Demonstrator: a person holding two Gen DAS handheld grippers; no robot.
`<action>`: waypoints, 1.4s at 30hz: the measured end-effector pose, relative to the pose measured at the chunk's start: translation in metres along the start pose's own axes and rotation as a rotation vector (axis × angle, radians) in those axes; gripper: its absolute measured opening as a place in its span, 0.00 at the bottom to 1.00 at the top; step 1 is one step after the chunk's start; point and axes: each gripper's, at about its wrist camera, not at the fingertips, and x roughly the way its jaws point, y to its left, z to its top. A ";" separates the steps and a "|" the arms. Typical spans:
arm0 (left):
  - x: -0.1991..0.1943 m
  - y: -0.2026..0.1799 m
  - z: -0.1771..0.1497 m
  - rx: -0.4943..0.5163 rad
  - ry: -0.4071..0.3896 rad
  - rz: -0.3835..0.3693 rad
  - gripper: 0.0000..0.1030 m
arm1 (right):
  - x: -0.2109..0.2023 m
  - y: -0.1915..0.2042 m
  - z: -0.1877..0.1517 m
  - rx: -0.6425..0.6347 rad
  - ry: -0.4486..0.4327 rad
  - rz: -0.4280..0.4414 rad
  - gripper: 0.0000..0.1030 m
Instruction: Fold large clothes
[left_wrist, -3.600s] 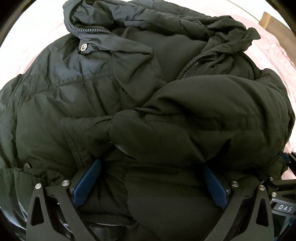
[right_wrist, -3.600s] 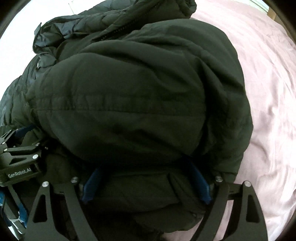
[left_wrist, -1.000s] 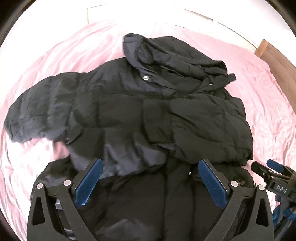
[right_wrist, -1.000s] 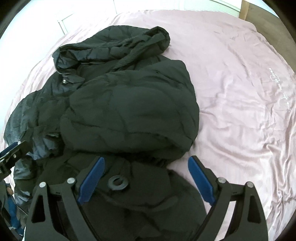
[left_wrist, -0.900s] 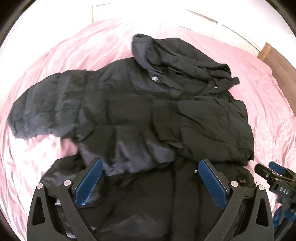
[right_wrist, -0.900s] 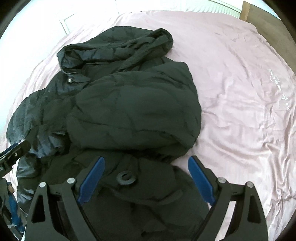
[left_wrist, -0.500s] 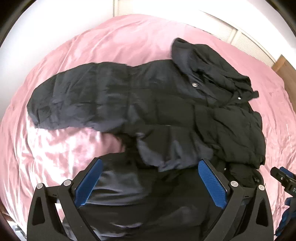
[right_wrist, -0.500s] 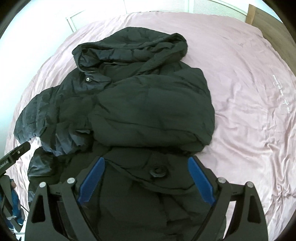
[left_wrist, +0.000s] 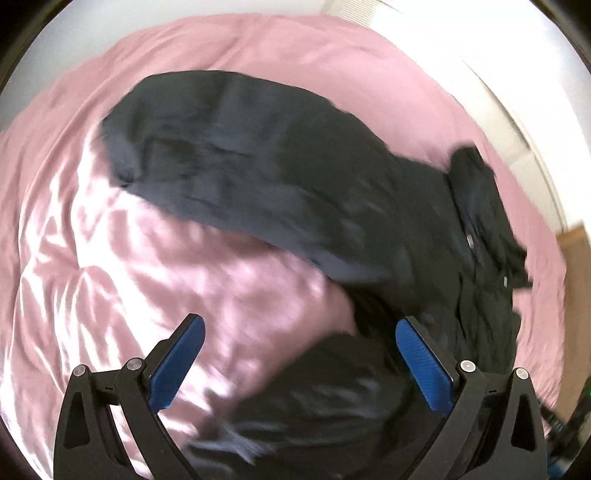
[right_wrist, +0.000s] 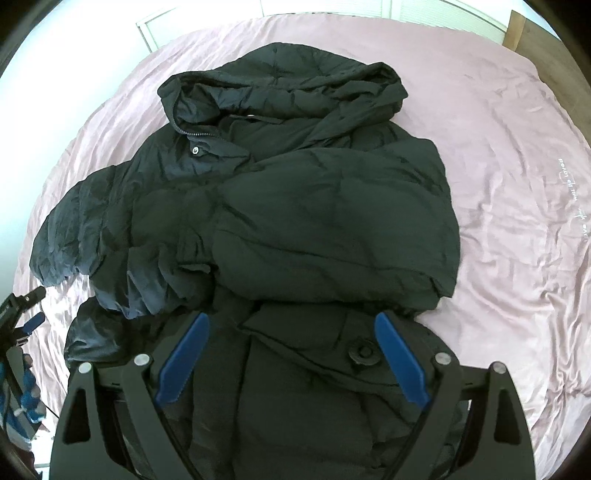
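A black hooded puffer jacket (right_wrist: 314, 221) lies on a pink bed sheet (right_wrist: 517, 221), hood at the far end. Its right sleeve is folded across the chest. Its left sleeve (left_wrist: 240, 162) stretches out to the left over the sheet. My right gripper (right_wrist: 291, 328) is open and empty, above the jacket's hem near a round black button (right_wrist: 364, 352). My left gripper (left_wrist: 295, 332) is open and empty, above the sheet (left_wrist: 129, 277) beside the hem. The left wrist view is blurred by motion. The left gripper also shows at the left edge of the right wrist view (right_wrist: 22, 314).
The bed fills both views. A wooden bed frame (right_wrist: 532, 33) shows at the far right. A white wall with panelled doors (right_wrist: 332, 5) stands beyond the bed. The sheet has a small line of script (right_wrist: 572, 195) on the right.
Both grippers have let go of the jacket and pulled back from it. My left gripper has swung left, so the outstretched left sleeve is now ahead of it. The right view has shifted little.
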 end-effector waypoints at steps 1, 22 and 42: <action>0.000 0.013 0.007 -0.035 -0.011 -0.010 0.99 | 0.002 0.002 0.001 0.000 0.003 -0.002 0.90; 0.049 0.164 0.082 -0.546 -0.139 -0.217 0.87 | -0.007 -0.001 0.001 0.007 0.030 -0.069 0.90; 0.021 0.155 0.109 -0.572 -0.182 -0.355 0.09 | -0.024 -0.013 -0.012 0.022 0.011 -0.039 0.90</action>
